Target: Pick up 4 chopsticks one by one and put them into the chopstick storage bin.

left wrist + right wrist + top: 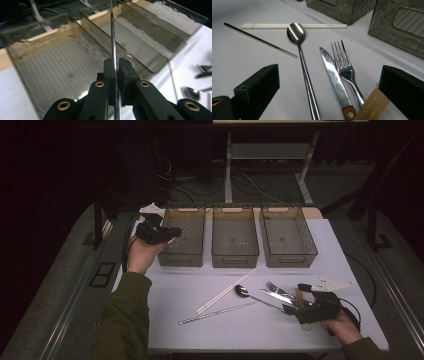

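My left gripper (pixel 172 233) is shut on a thin metal chopstick (pixel 192 222), which slants up over the left smoky bin (pixel 181 257). The left gripper view has the jaws (pixel 116 62) pinching that chopstick (pixel 113 37) above the bin's ribbed floor (pixel 62 67). My right gripper (pixel 295 298) rests open at the table's front right, beside the cutlery. Between its open jaws (pixel 329 75) lie a spoon (pixel 297 31), a knife (pixel 334 75) and a fork (pixel 343 62); an amber handle (pixel 369 105) touches the right jaw.
Three smoky plastic bins stand in a row at the back of the white table (pixel 200 330); the middle one (pixel 235 257) and right one (pixel 290 257) hold nothing visible. A white chopstick pair (pixel 225 292) and a second metal chopstick (pixel 217 312) lie mid-table.
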The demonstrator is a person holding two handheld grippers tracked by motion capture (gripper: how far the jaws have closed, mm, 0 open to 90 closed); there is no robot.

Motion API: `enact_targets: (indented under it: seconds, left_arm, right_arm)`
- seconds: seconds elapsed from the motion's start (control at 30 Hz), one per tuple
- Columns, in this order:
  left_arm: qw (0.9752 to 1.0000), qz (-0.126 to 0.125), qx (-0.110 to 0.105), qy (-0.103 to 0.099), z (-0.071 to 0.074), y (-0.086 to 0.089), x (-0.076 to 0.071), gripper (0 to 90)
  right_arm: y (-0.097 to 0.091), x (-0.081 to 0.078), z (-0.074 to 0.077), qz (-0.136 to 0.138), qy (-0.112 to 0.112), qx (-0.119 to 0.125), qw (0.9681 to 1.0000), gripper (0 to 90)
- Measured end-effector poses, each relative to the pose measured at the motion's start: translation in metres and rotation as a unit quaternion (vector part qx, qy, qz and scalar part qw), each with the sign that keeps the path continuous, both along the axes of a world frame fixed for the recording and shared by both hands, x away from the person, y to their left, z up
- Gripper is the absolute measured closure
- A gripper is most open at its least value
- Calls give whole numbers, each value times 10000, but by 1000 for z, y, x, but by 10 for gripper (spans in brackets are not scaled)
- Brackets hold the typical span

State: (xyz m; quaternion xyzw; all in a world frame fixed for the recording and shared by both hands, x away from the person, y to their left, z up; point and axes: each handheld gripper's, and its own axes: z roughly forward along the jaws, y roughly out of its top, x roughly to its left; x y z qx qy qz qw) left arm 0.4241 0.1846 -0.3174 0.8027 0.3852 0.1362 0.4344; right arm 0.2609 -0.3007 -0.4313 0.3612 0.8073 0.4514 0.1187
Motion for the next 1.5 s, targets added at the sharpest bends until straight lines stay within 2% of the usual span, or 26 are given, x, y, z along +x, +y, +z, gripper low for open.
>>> enact_targets:
  seconds: [0.17,0.27,0.37,0.43,0.57,0.63,0.77,0.83,1.03,1.13,1.37,1.5]
  left_arm:
    - [9995,297,58,-5,0,6,15,844]
    - [9987,498,111,57,-4,7,24,844]
    - [9979,630,77,158,-10,7,32,844]
    - [9977,647,-14,201,-14,4,36,844]
    - [9975,655,139,247,-23,-3,44,844]
    - [9970,713,126,268,-27,-3,46,844]
    - [9953,861,240,373,-37,-2,52,844]
    - [9948,883,261,437,-41,-2,54,844]
    - [9922,898,564,653,-56,-7,59,844]
    - [9921,827,680,662,-60,-11,61,843]
    - [9910,762,795,759,-64,-17,62,842]
    - [9900,806,854,778,-67,-16,61,827]
  right_arm:
    - [-1,-1,0,-14,-2,15,10000,32]
    - [-1,-1,0,-25,-15,41,10000,32]
    - [-1,-1,1,-22,-14,43,10000,32]
    - [-1,-1,1,-4,-29,32,10000,32]
    - [-1,-1,1,16,-39,15,10000,32]
    - [-1,-2,1,18,-49,20,10000,32]
    - [-1,-2,1,15,-38,34,10000,32]
    - [-1,-2,1,28,-44,32,10000,32]
    - [-1,-2,1,10,-34,34,10000,32]
    - [-1,-1,1,15,-34,36,10000,32]
    - [-1,-2,1,39,-49,19,10000,32]
    - [-2,-2,1,39,-45,21,10000,32]
